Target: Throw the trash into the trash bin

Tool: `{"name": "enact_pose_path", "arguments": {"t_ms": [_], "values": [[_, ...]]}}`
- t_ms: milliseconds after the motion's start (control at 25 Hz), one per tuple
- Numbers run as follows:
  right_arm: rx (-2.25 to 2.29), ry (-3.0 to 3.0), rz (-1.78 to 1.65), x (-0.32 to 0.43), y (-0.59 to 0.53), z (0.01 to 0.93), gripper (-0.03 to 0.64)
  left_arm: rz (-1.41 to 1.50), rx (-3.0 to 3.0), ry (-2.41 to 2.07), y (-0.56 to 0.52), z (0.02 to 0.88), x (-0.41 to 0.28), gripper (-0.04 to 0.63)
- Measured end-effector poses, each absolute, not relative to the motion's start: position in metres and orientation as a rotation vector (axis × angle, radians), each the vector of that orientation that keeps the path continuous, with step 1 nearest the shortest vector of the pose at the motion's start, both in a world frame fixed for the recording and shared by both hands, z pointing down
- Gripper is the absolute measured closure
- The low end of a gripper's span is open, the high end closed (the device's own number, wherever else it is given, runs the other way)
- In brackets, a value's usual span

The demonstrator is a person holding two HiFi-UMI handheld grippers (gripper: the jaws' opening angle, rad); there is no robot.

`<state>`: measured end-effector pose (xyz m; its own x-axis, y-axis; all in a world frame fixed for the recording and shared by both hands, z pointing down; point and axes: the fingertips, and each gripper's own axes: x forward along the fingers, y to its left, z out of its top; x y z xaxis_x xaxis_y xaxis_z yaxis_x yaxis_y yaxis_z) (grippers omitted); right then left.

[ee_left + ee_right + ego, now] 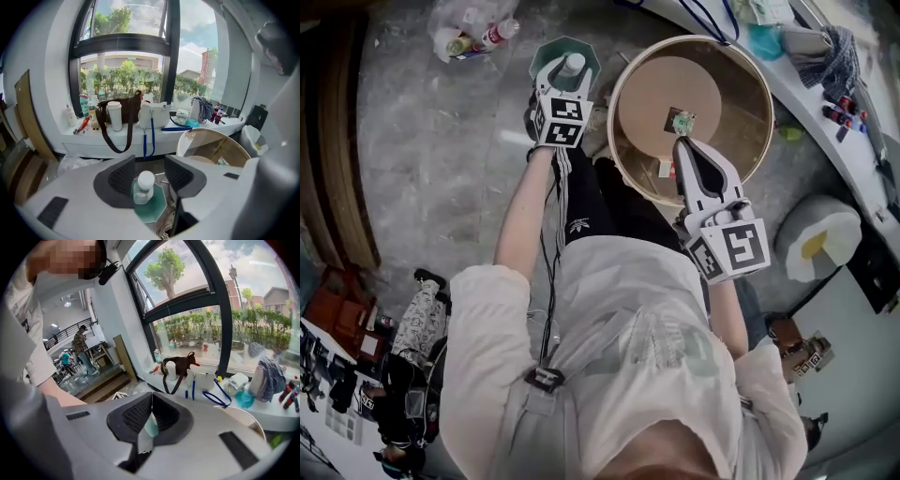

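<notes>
Left gripper (150, 164), jaws half-spread, straddles a white-capped bottle (143, 187) without gripping it. Right gripper (151, 404) pinches a pale scrap (151, 425); only the head view shows the trash bin (612, 117) beneath its tips.

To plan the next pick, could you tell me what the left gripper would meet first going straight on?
Probably the white-capped bottle, which stands between the open jaws of the left gripper; its exact depth is unclear.
</notes>
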<state>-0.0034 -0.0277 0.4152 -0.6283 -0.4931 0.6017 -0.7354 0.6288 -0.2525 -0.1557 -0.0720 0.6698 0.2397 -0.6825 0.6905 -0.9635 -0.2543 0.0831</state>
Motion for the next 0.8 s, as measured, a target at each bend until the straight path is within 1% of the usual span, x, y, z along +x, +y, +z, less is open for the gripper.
{"name": "enact_pose_path", "arguments": {"t_ms": [160, 520, 640, 760, 800], "values": [[0.974, -2.399, 0.6, -0.014, -0.029, 0.407, 0.601, 0.742, 2.017, -1.495, -0.068, 0.668, -0.158, 0.408], [1.014, -2.415, 0.661, -0.019, -0.027, 0.398, 0.601, 0.689, 1.995, -1.566, -0.063, 0.642, -0.18, 0.413], [1.031, -2.435, 0.655, -0.02, -0.032, 0.391, 0.601, 0.693, 2.014, -1.604, -0.063, 0.624, -0.188, 0.445], [1.064, -2.461, 0.665, -0.022, -0.035, 0.38, 0.601, 0.674, 2.057, -1.651, -0.065, 0.595, -0.191, 0.521], [1.073, -2.472, 0.663, -0.023, -0.036, 0.376, 0.601, 0.66, 2.073, -1.664, -0.067, 0.584, -0.19, 0.537]]}}
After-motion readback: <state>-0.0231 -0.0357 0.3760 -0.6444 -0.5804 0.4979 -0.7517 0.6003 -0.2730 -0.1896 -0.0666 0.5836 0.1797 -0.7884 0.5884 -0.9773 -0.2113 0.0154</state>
